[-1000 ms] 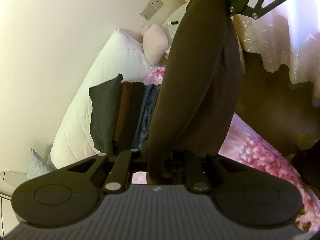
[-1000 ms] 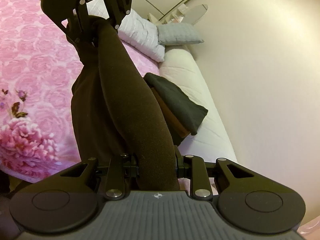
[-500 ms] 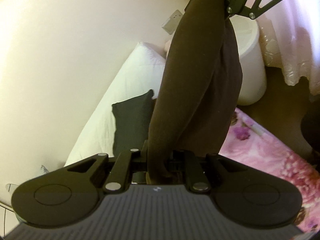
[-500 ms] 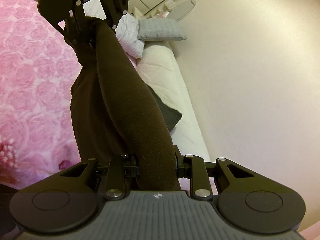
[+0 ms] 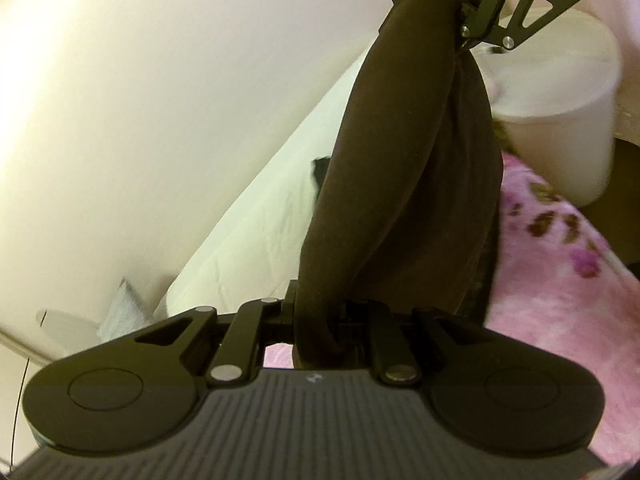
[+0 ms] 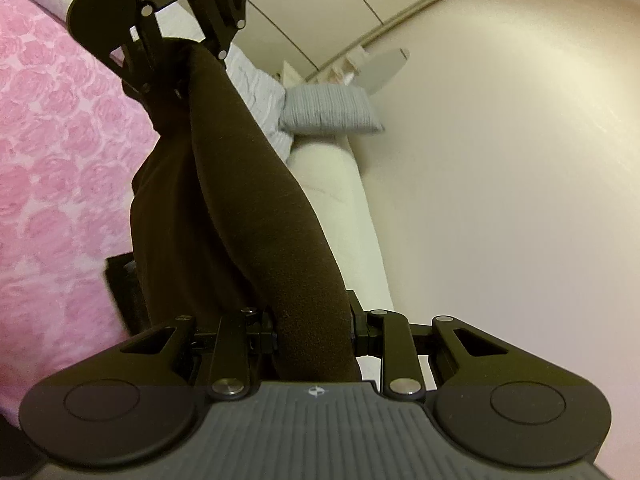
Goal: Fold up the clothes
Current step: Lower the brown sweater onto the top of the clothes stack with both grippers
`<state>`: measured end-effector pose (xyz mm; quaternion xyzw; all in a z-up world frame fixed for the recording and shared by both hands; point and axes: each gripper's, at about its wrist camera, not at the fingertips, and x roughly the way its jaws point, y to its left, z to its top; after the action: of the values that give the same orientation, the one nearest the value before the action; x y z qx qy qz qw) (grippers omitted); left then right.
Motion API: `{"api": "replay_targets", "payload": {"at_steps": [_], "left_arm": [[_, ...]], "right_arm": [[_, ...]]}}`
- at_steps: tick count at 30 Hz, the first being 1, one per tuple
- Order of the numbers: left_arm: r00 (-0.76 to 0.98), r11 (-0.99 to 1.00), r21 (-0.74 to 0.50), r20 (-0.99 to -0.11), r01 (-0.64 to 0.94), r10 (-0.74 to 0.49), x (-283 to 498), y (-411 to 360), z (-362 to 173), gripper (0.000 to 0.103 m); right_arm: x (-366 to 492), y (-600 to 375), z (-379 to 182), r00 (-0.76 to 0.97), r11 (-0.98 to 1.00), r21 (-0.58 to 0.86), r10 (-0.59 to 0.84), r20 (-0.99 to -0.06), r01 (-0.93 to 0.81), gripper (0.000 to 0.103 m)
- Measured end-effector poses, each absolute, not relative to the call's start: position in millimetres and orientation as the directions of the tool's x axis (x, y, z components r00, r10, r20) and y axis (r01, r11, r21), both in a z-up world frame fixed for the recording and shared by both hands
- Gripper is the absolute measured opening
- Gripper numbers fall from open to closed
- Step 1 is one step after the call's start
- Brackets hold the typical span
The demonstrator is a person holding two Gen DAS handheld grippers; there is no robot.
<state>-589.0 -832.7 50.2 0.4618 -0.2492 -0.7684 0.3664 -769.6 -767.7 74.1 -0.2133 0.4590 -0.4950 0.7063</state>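
Observation:
A dark brown garment [image 5: 400,184] hangs folded in a thick band, stretched between my two grippers above the bed. My left gripper [image 5: 316,318] is shut on its near end at the bottom of the left wrist view, and my right gripper [image 5: 456,4] clamps the far end at the top. From the right wrist the same brown garment [image 6: 256,208] runs from my right gripper [image 6: 312,330], shut on it, up to my left gripper [image 6: 168,60]. Loose cloth sags below the band. All fingertips are buried in the fabric.
A pink rose bedspread [image 6: 52,160] lies below. A long white bolster [image 5: 256,216] runs along the cream wall, with a grey pillow [image 6: 328,108] at its end. A dark folded pile [image 6: 124,280] peeks out beside the garment. A white round stand [image 5: 560,120] stands past the bed.
Both grippers have carried the brown garment sideways and a little up, toward the wall. The stack of folded clothes has slid almost wholly behind the garment. Neither grip has changed.

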Motion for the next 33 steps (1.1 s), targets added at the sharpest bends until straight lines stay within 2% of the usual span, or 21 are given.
{"api": "replay_targets", "payload": {"at_steps": [11, 14, 17, 20, 23, 26, 27, 29, 30, 32, 33], "left_arm": [[-0.154, -0.527, 0.709, -0.522, 0.468, -0.839, -634, -986, 68, 0.011], [-0.119, -0.481, 0.740, -0.487, 0.470, -0.865, -641, -1026, 73, 0.011], [-0.107, -0.438, 0.769, -0.442, 0.467, -0.890, -646, -1049, 72, 0.011], [-0.115, -0.476, 0.745, -0.483, 0.468, -0.868, -650, -1049, 40, 0.011], [-0.109, -0.575, 0.678, -0.599, 0.458, -0.793, -654, -1038, -28, 0.011], [-0.091, -0.681, 0.543, -0.745, 0.492, -0.661, -657, -1028, -94, 0.013], [-0.088, -0.690, 0.524, -0.761, 0.499, -0.642, -658, -1023, -106, 0.013], [-0.086, -0.681, 0.537, -0.751, 0.498, -0.655, -660, -1015, -115, 0.013], [-0.089, -0.676, 0.538, -0.746, 0.504, -0.660, -661, -1013, -115, 0.014], [-0.091, -0.673, 0.550, -0.737, 0.495, -0.669, -667, -1015, -118, 0.019], [-0.092, -0.674, 0.566, -0.730, 0.475, -0.677, -669, -1013, -119, 0.022]], "right_arm": [[-824, -944, 88, 0.272, 0.525, -0.749, -0.851, -0.450, 0.403, 0.026], [-830, -996, 91, 0.294, 0.493, -0.792, -0.865, -0.405, 0.360, 0.026], [-836, -1019, 93, 0.298, 0.410, -0.843, -0.901, -0.315, 0.348, 0.027], [-845, -1027, 78, 0.306, 0.391, -0.841, -0.908, -0.286, 0.374, 0.028], [-853, -1023, 23, 0.313, 0.482, -0.799, -0.869, -0.384, 0.359, 0.028], [-856, -1015, -43, 0.271, 0.625, -0.726, -0.780, -0.564, 0.288, 0.028], [-856, -1009, -61, 0.250, 0.657, -0.710, -0.754, -0.607, 0.254, 0.029], [-860, -996, -75, 0.238, 0.648, -0.727, -0.760, -0.604, 0.227, 0.035], [-864, -992, -73, 0.231, 0.640, -0.726, -0.768, -0.597, 0.251, 0.046], [-873, -985, -69, 0.218, 0.621, -0.725, -0.783, -0.582, 0.298, 0.056], [-877, -984, -69, 0.201, 0.612, -0.728, -0.790, -0.579, 0.310, 0.055]]}}
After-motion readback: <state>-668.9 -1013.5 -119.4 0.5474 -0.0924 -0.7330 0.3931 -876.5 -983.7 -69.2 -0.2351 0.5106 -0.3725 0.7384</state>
